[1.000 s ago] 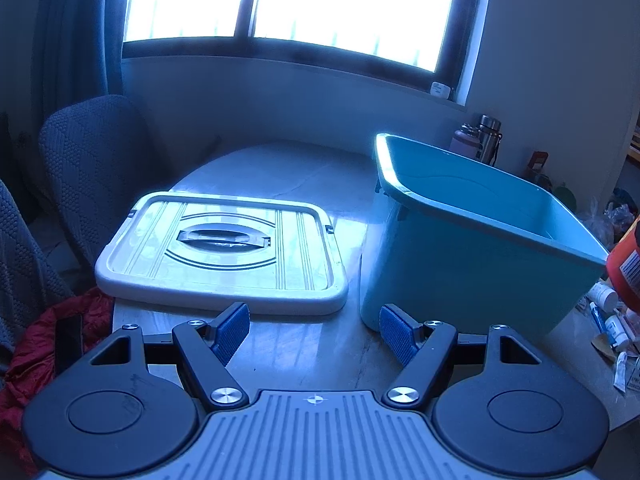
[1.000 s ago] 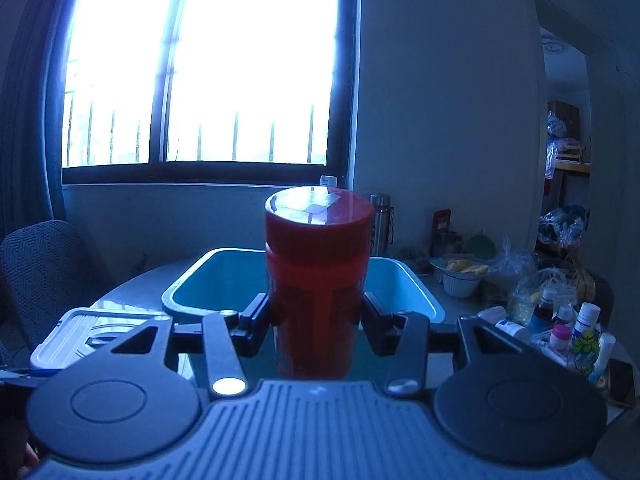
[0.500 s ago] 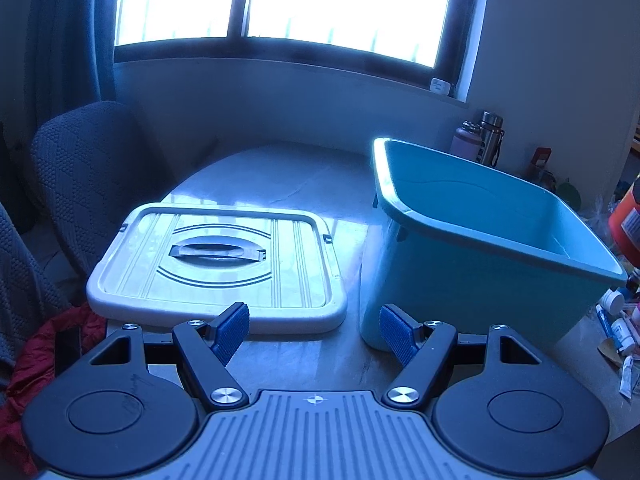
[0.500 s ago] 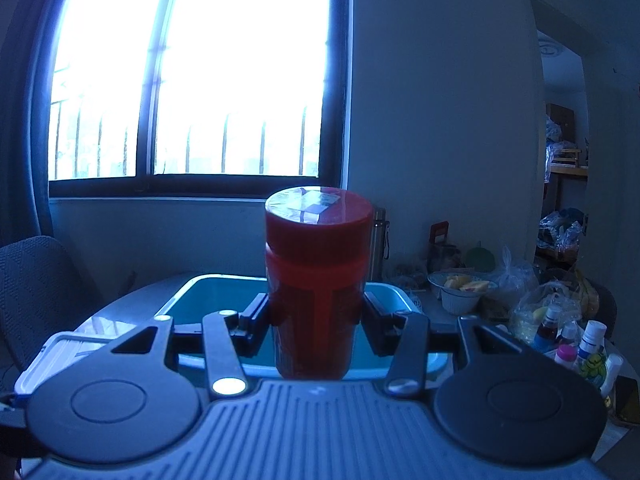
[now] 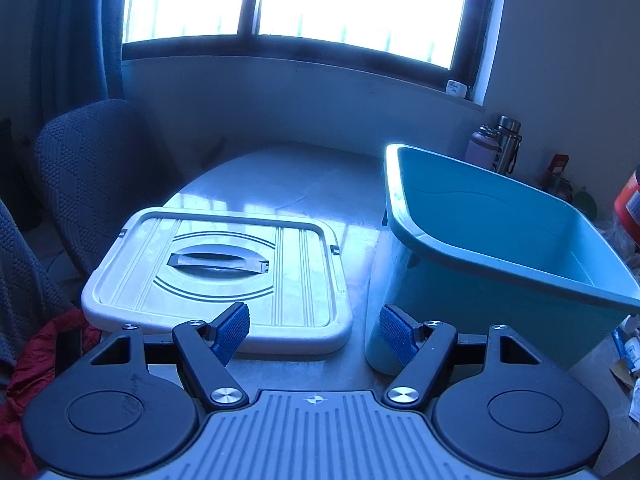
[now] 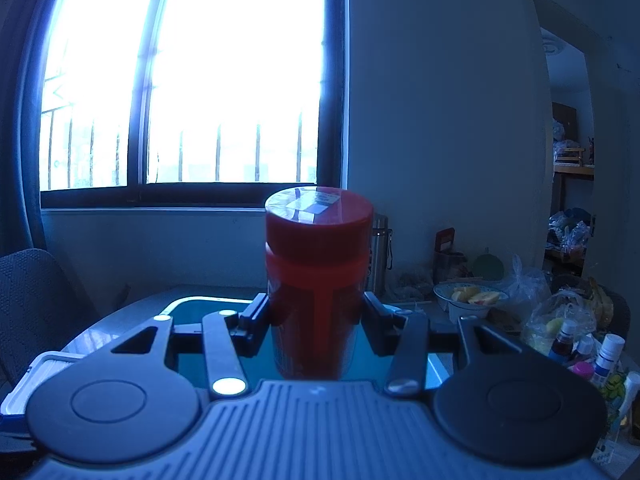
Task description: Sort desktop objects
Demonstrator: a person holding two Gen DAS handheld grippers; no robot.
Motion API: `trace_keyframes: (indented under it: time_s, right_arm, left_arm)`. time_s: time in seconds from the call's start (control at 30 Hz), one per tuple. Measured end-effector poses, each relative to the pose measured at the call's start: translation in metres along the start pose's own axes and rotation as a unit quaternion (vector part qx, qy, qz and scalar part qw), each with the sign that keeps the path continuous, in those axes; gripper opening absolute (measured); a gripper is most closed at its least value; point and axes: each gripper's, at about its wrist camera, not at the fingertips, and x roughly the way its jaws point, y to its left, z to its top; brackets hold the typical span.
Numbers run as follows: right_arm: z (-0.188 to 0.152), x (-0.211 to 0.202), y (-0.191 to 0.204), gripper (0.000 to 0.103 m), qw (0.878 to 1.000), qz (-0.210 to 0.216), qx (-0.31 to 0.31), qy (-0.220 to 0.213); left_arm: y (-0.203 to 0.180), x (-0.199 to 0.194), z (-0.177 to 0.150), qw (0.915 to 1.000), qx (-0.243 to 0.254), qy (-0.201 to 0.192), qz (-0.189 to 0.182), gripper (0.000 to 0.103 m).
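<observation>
A red jar (image 6: 316, 280) with a red lid stands upright between the fingers of my right gripper (image 6: 316, 316), which is shut on it above the teal bin (image 6: 196, 312). In the left wrist view the same jar (image 5: 629, 204) shows at the right edge, over the far side of the teal bin (image 5: 496, 236). The bin's white lid (image 5: 224, 272) lies flat on the table to the bin's left. My left gripper (image 5: 314, 330) hangs open near the table's front edge, between lid and bin, with nothing in it.
Small bottles (image 6: 592, 352), a bowl of fruit (image 6: 468, 298) and plastic bags (image 6: 560, 316) crowd the table's right side. Two flasks (image 5: 498, 148) stand behind the bin by the wall. A grey chair (image 5: 92, 172) sits at left, red cloth (image 5: 36, 364) below it.
The right gripper has risen with the jar, so the bin sits lower in its view. The left gripper has drifted slightly; the jar has slid further toward the right edge of its view.
</observation>
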Motion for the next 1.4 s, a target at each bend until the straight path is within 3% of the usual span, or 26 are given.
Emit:
trace_keyframes:
  time_s: [0.7, 0.77, 0.87, 1.4]
  right_arm:
    - [-0.019, 0.068, 0.003, 0.049, 0.997, 0.025, -0.009, 0.077]
    - [-0.017, 0.067, 0.004, 0.054, 0.997, 0.024, -0.011, 0.071]
    - [-0.015, 0.066, 0.006, 0.076, 0.998, 0.022, -0.015, 0.063]
    - [-0.020, 0.053, 0.003, 0.077, 0.998, 0.014, -0.020, 0.060]
  left_arm:
    - [0.002, 0.016, 0.003, 0.9993, -0.009, 0.020, 0.032, 0.074]
    - [0.001, 0.016, 0.004, 0.9993, -0.008, 0.019, 0.031, 0.074]
    - [0.001, 0.017, 0.004, 0.9992, -0.008, 0.021, 0.033, 0.074]
    - [-0.002, 0.008, -0.007, 0.9994, -0.001, 0.022, 0.027, 0.074]
